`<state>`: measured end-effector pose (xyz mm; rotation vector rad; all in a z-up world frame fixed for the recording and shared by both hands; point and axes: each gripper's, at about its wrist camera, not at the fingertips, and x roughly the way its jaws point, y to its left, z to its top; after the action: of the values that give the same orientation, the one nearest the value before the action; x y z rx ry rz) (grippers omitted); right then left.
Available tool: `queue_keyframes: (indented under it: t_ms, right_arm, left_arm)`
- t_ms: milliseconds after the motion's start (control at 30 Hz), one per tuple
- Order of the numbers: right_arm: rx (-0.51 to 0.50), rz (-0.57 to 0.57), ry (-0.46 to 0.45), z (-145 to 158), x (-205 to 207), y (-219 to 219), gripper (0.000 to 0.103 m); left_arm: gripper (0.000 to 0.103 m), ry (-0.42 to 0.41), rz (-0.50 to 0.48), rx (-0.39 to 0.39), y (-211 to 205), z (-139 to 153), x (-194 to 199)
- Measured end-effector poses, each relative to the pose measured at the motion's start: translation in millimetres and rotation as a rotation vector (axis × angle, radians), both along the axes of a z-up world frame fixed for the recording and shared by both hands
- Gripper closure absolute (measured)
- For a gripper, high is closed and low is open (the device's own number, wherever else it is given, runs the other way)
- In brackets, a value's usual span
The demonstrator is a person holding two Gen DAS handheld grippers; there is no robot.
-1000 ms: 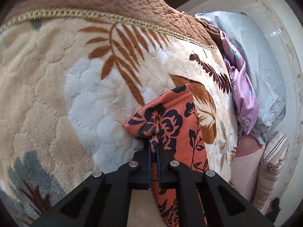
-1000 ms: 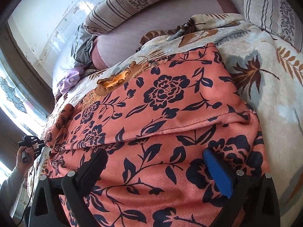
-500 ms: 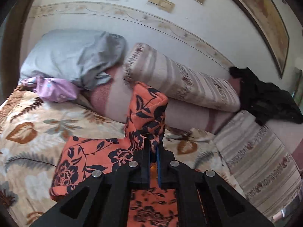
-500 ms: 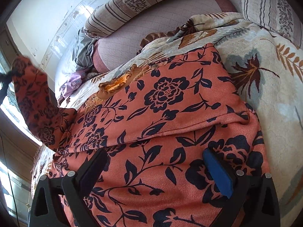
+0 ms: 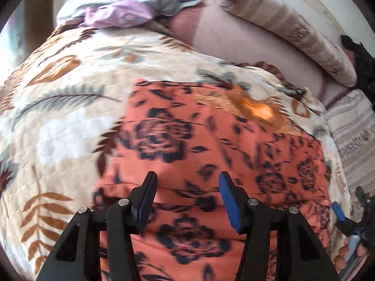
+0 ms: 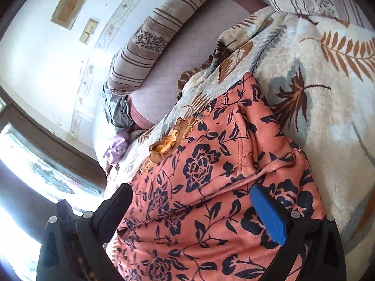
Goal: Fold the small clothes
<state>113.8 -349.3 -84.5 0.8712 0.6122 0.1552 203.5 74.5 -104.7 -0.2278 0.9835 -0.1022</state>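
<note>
Since the earlier frame, the left gripper [image 5: 187, 193] is no longer pinching the lifted corner of the garment [image 5: 211, 154]; its fingers [image 5: 147, 194] are now standing apart and released, with the corner laid down over the rest of the cloth. Right gripper [image 6: 194, 213] is hovering low over the same garment, its fingers [image 6: 267, 213] likewise spread and holding nothing.

Garment, orange with dark flowers, is lying folded on the leaf-patterned blanket [image 5: 58, 121] that is covering the bed. Two layers are showing in the right wrist view, the upper layer ending in a seam edge just ahead of the right gripper. Striped cushions [image 6: 150, 42] and a heap of lilac and grey clothes [image 5: 117, 16] are lying beyond it, near the wall.

Relation governing the coming move: the garment is lying directly beneath and ahead of both grippers, its long axis running across the left wrist view, from the left gripper toward the right gripper, which is showing at that view's right margin [image 5: 339, 213]. Each gripper is therefore sitting over one end, so a further fold would probably bring one end across to the other. Left wrist view is blurred by motion, so whether the left fingers are touching the cloth cannot be told.
</note>
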Motion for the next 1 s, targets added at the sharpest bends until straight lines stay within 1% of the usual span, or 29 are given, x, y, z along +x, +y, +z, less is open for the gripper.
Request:
queue_keyframes:
  t_ms: [33,100,167,200,233,267,333,367,400,433,467,533,567,600,633,667,700,733,767,800,833,867,900,933,967,1000]
  right_arm:
    - [0.013,-0.012,0.011,2,4,-4,0.002]
    - [0.007,-0.044,0.054,4,15,-12,0.002]
    - [0.012,-0.056,0.139,-3,34,-22,0.004]
    - [-0.006,-0.063,0.185,-8,43,-24,0.007]
    - [-0.042,-0.038,0.226,-11,53,-21,0.018]
    - [-0.098,0.003,0.264,-14,63,-17,0.037]
    - [-0.234,0.033,0.356,-17,75,-3,0.049]
    - [-0.294,0.049,0.381,-17,78,3,0.064]
    - [-0.348,0.055,0.406,-14,80,7,0.077]
    - [-0.369,0.072,0.417,-10,82,9,0.086]
    - [-0.403,0.078,0.412,-2,82,14,0.088]
    - [-0.571,0.059,0.348,29,74,31,0.089]
    - [-0.626,0.044,0.313,42,68,38,0.089]
    - [-0.652,0.034,0.298,46,63,42,0.089]
    - [-0.674,0.034,0.319,39,63,45,0.087]
    - [-0.707,0.051,0.376,21,68,46,0.084]
    - [-0.719,0.078,0.442,-1,75,42,0.084]
    - [-0.682,0.076,0.43,-13,72,35,0.082]
    - [-0.653,0.047,0.379,-10,64,30,0.079]
    - [-0.621,0.036,0.365,-5,58,27,0.072]
    - [-0.591,0.025,0.359,-2,53,23,0.049]
    - [-0.579,0.009,0.345,3,50,21,0.032]
    - [-0.594,-0.027,0.318,12,44,22,0.032]
    - [-0.618,-0.067,0.284,22,38,23,0.032]
    - [-0.618,-0.085,0.239,33,34,23,0.032]
    - [-0.586,-0.088,0.185,43,32,23,0.032]
  left_arm:
    - [0.048,0.007,0.024,-0.01,15,-7,2]
    - [0.048,0.005,0.05,-0.031,36,-18,5]
    - [0.046,-0.001,0.061,-0.049,47,-28,7]
    - [0.045,0.006,0.068,-0.056,51,-34,9]
    - [0.044,0.016,0.066,-0.07,54,-38,9]
    - [0.044,0.008,0.058,-0.07,56,-39,7]
    - [0.044,-0.006,0.049,-0.041,52,-38,7]
    - [0.044,-0.004,0.05,-0.032,50,-38,9]
    - [0.044,-0.007,0.052,-0.035,50,-38,9]
    - [0.044,-0.005,0.055,-0.045,51,-39,9]
    - [0.044,-0.001,0.056,-0.059,53,-38,10]
    - [0.044,0.007,0.059,-0.087,57,-38,10]
    - [0.044,0.012,0.063,-0.098,59,-37,10]
    - [0.044,0.018,0.068,-0.102,61,-36,9]
    - [0.044,0.019,0.074,-0.102,61,-33,9]
    - [0.044,0.012,0.081,-0.101,62,-29,8]
    - [0.044,-0.01,0.084,-0.106,63,-22,6]
    - [0.044,-0.038,0.081,-0.118,63,-15,3]
    - [0.044,-0.06,0.073,-0.129,63,-10,1]
    - [0.044,-0.07,0.057,-0.125,61,-8,0]
    - [0.044,-0.051,0.038,-0.094,55,-13,3]
    - [0.044,0.008,0.023,-0.035,48,-24,10]
    - [0.047,0.097,0.018,0.012,44,-43,18]
    - [0.048,0.06,0.025,0.032,43,-46,16]
    - [0.049,0.043,0.016,0.074,38,-42,12]
    - [0.056,0.045,0.002,0.105,32,-37,11]
